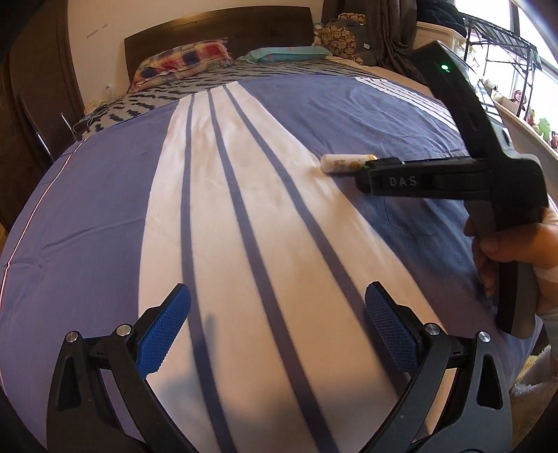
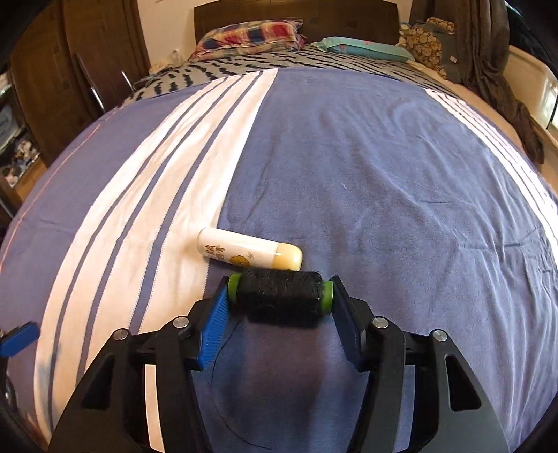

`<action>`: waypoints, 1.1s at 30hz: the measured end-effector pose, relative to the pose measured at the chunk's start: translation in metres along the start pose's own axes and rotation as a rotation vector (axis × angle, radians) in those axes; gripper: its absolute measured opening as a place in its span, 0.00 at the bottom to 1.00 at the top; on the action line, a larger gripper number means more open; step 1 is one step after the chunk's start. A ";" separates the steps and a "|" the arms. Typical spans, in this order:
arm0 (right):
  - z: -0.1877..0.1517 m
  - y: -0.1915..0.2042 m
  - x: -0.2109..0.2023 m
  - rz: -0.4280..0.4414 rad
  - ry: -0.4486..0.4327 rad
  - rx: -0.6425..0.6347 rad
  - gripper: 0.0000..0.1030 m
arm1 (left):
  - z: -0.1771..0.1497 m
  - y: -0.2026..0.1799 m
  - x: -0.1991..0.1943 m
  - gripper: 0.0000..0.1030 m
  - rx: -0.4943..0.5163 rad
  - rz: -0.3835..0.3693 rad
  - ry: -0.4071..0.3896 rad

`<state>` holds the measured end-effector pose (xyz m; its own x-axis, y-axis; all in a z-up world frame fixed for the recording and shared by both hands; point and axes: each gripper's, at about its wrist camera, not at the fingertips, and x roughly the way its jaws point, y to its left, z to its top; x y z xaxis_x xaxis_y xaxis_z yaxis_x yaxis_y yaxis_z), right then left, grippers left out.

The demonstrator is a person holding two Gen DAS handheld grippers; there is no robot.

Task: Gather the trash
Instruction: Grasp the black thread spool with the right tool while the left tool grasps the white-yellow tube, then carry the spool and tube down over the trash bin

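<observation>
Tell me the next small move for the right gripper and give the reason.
Probably lift straight up. The right gripper already has its blue pads against the green ends of the black thread spool, which lies on the blue and white striped bedspread just beside the small white tube with a yellowish cap. The open left gripper holds nothing.

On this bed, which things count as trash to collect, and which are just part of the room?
For the job:
- spool of black thread, held between the right gripper jaws
- white tube lying on the bedspread, just beyond the spool
- left gripper, jaws open, nothing in them

Just there:
- plaid pillow
- teal pillow
- headboard
</observation>
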<state>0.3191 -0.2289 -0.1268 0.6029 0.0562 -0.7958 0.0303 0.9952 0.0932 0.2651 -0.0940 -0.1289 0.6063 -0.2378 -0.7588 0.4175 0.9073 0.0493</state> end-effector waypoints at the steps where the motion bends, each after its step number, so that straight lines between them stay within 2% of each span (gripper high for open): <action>1: 0.000 -0.002 -0.001 0.004 0.001 -0.002 0.55 | 0.004 -0.002 0.003 0.92 -0.001 -0.003 0.000; 5: 0.003 -0.027 -0.017 0.032 -0.006 0.010 0.55 | 0.023 -0.010 0.019 0.92 -0.004 -0.008 -0.001; 11: 0.004 -0.076 -0.057 -0.023 -0.080 0.049 0.55 | 0.059 -0.031 0.050 0.92 -0.014 -0.045 -0.008; 18: -0.008 -0.106 -0.073 -0.038 -0.097 0.061 0.55 | 0.091 -0.058 0.089 0.90 -0.006 -0.073 0.021; 20: -0.012 -0.108 -0.075 -0.030 -0.098 0.060 0.55 | 0.098 -0.063 0.097 0.84 -0.004 -0.081 0.031; 22: -0.014 -0.109 -0.077 -0.021 -0.100 0.054 0.55 | 0.102 -0.065 0.106 0.71 -0.007 -0.083 0.053; 23: -0.015 -0.108 -0.079 -0.015 -0.103 0.048 0.55 | 0.102 -0.064 0.108 0.69 -0.012 -0.078 0.059; 29: -0.023 -0.097 -0.090 -0.003 -0.116 0.031 0.55 | 0.103 -0.060 0.108 0.63 -0.021 -0.109 0.055; 33: -0.035 -0.080 -0.109 -0.006 -0.144 0.004 0.55 | 0.087 -0.054 0.084 0.63 -0.003 -0.091 0.039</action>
<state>0.2226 -0.3123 -0.0682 0.7106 0.0376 -0.7026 0.0376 0.9951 0.0913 0.3523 -0.1933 -0.1387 0.5391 -0.3054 -0.7849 0.4677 0.8836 -0.0225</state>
